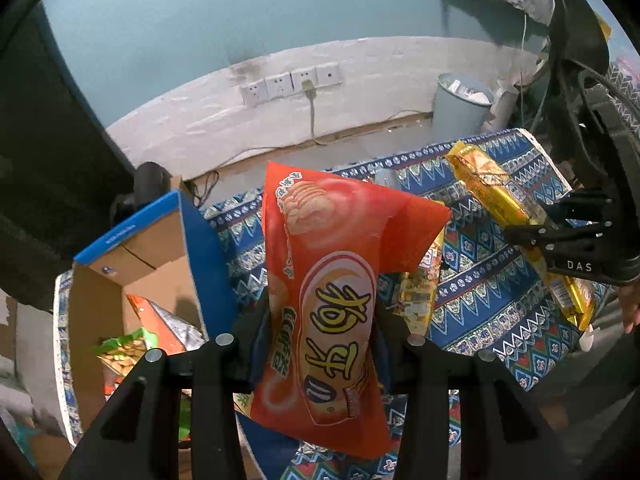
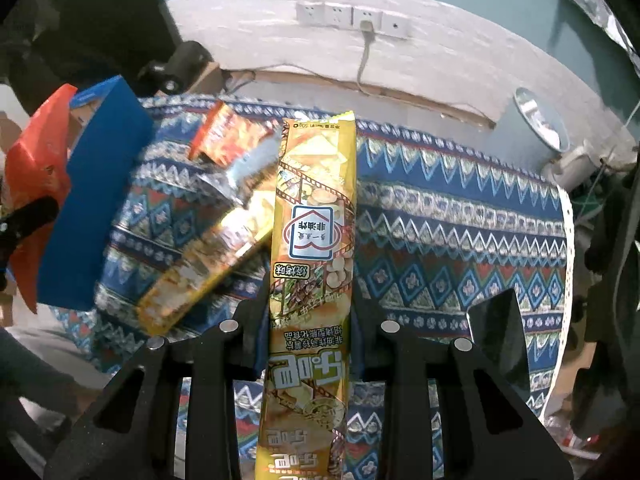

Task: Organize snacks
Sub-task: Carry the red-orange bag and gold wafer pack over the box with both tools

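Orange foil fills the middle of the left wrist view, where the left gripper (image 1: 322,332) has its two fingers pressed in against the sides of an orange chip bag (image 1: 332,304), holding it upright and lifted off the patterned tablecloth (image 1: 480,280). Just to the left of that bag stands a blue cardboard box (image 1: 160,248) with its top open; inside it lie a green snack packet (image 1: 124,348) and another orange packet (image 1: 160,316). In the same view the right gripper (image 1: 560,236) shows at the right edge, closed around a long golden snack pack (image 1: 504,204) that slants across the cloth. Seen from the right wrist camera, the right gripper (image 2: 310,312) has its fingers squeezed against both long edges of that golden snack pack (image 2: 312,240), which runs straight up the frame, raised over the table. Beside it on the left, a second golden pack (image 2: 208,264) lies tilted on the tablecloth (image 2: 460,240), and a small red-orange packet (image 2: 228,140) with a silvery end lies just beyond it; whether these two touch I cannot tell because of blur. The blue box (image 2: 92,200) sits at the left end of the table, with the orange chip bag (image 2: 36,168) showing beside its outer side, held in the left gripper (image 2: 24,220). Behind the table, a row of white wall sockets (image 2: 352,20) has one cable plugged in, and a pale blue bin (image 2: 540,120) stands on the floor at the right.
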Action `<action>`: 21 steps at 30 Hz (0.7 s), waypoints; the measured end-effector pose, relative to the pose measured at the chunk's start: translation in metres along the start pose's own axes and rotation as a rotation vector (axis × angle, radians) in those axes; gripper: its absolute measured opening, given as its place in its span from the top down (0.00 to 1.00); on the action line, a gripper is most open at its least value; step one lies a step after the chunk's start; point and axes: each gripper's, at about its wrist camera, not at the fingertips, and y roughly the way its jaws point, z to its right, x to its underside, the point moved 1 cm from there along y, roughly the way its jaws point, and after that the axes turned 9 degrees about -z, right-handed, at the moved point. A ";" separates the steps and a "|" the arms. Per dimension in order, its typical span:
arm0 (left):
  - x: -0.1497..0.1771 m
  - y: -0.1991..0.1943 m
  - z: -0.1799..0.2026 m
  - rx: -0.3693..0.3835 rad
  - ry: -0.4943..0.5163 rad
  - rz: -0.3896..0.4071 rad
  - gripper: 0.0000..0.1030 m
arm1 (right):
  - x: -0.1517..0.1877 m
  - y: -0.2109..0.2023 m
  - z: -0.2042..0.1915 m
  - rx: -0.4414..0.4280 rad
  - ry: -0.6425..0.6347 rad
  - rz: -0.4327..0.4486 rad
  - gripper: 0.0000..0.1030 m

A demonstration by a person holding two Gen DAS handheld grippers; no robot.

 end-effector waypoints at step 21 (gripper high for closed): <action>0.013 -0.026 -0.059 -0.051 -0.109 0.059 0.58 | -0.059 -0.036 -0.113 -0.122 -0.155 0.088 0.71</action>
